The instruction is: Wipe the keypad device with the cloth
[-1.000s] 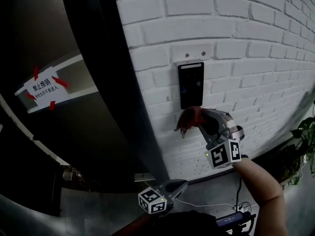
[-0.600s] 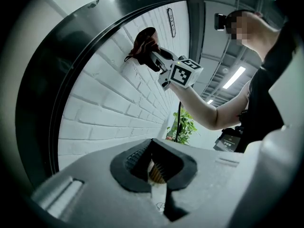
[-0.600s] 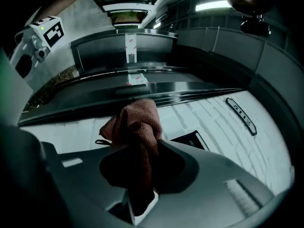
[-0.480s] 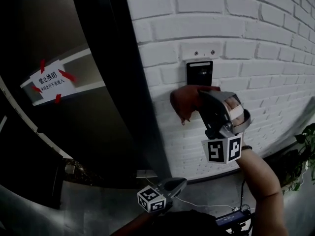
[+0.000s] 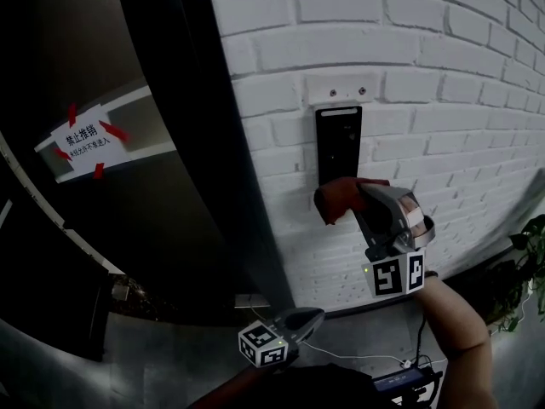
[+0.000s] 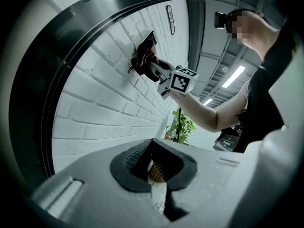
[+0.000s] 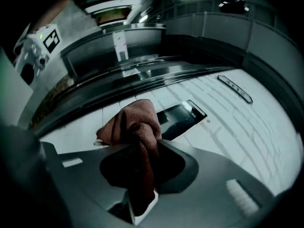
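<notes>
White brick wall; taped paper sign; potted plant.

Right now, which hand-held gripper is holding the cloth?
The right hand-held gripper, raised at the keypad device, with its jaws clamped on the reddish-brown cloth. The left hand-held gripper hangs low, shut and empty.

— How's the light?
— Dim at the left of the head view, where the dark door frame swallows detail; the white brick wall is evenly lit.
— Glare?
— Ceiling strip lights flare in the left gripper view; a pale sheen on the keypad device.
— Distortion?
— Heavy fisheye, black corners; the near jaws look soft.
</notes>
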Demonstrator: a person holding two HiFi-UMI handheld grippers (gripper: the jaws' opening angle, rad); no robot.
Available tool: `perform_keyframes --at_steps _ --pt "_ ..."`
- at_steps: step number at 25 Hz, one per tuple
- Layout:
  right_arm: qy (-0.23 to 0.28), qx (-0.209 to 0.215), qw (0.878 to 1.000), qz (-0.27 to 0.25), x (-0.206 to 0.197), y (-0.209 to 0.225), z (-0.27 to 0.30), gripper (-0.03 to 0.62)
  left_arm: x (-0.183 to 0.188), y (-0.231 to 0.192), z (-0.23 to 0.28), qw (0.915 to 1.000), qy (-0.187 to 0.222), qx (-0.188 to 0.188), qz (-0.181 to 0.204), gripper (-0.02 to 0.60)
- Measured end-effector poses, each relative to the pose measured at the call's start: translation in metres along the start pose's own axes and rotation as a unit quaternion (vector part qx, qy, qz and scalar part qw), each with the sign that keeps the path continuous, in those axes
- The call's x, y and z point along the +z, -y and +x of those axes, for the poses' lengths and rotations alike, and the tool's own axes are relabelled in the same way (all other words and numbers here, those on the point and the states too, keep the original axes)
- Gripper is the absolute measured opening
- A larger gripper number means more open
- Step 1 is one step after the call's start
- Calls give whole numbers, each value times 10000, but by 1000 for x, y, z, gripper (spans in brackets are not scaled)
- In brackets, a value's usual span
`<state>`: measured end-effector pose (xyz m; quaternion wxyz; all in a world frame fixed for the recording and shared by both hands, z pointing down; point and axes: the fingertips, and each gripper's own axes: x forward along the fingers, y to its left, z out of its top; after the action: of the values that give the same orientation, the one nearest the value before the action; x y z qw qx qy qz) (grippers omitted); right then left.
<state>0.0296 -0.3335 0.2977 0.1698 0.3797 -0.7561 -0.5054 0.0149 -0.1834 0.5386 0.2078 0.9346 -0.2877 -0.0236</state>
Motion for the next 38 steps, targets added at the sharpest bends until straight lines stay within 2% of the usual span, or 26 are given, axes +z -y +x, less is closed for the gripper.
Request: perform_keyframes --at_steps 2,3,4,6,7,8,11,13,18,20,23,25,28,30,32,34,38 --pt "226 394 9934 1054 -3 -10 -18 84 0 1 3 10000 -11 5 20 3" --pt "372 623 9843 1612 -4 -15 -25 84 1 0 4 10000 -12 19 27 4" --pt "563 849 9691 2247 -6 -20 -32 86 1 -1 5 10000 -12 35 35 4" --pt "962 1281 9241 3469 -10 -33 -46 86 2 -1 9 10000 -15 48 48 4" --pt "1081 1481 9058 3821 -14 -42 -53 86 1 1 11 10000 -18 44 51 5" --pt "1098 1660 8948 3995 -21 -54 -62 86 1 2 12 10000 -21 44 50 3" --pt "951 2087 8799 4161 -38 -95 -86 87 -3 4 13 9999 -34 111 19 3" --pt "1000 2314 8637 4364 -42 -116 -99 87 -7 4 13 9998 -28 190 -24 3" --pt "821 2850 7995 5223 -66 -157 -137 89 -18 6 11 9991 87 386 -156 3" --pt "622 3108 7820 5367 -80 -176 -150 89 -21 3 6 9984 157 505 -213 3" --pt "161 3429 7634 5471 -106 -210 -173 89 -29 2 0 9968 265 678 -337 3" --pt "-3 3491 7449 5686 -112 -231 -188 89 -36 4 -5 9959 246 778 -387 3" --pt "9 3452 7159 6069 -101 -254 -205 89 -43 7 -17 9948 197 920 -381 3" --pt "19 3432 7080 6172 -92 -265 -212 89 -41 8 -25 9941 235 999 -348 3" --pt "-15 3361 7075 6217 -89 -277 -220 89 -42 11 -32 9941 254 1013 -302 4" --pt "-96 3190 7063 6319 -85 -287 -229 89 -46 15 -39 9947 225 964 -263 4" --pt "-174 2890 6928 6604 -55 -302 -251 89 -56 32 -60 9965 189 797 -189 3"
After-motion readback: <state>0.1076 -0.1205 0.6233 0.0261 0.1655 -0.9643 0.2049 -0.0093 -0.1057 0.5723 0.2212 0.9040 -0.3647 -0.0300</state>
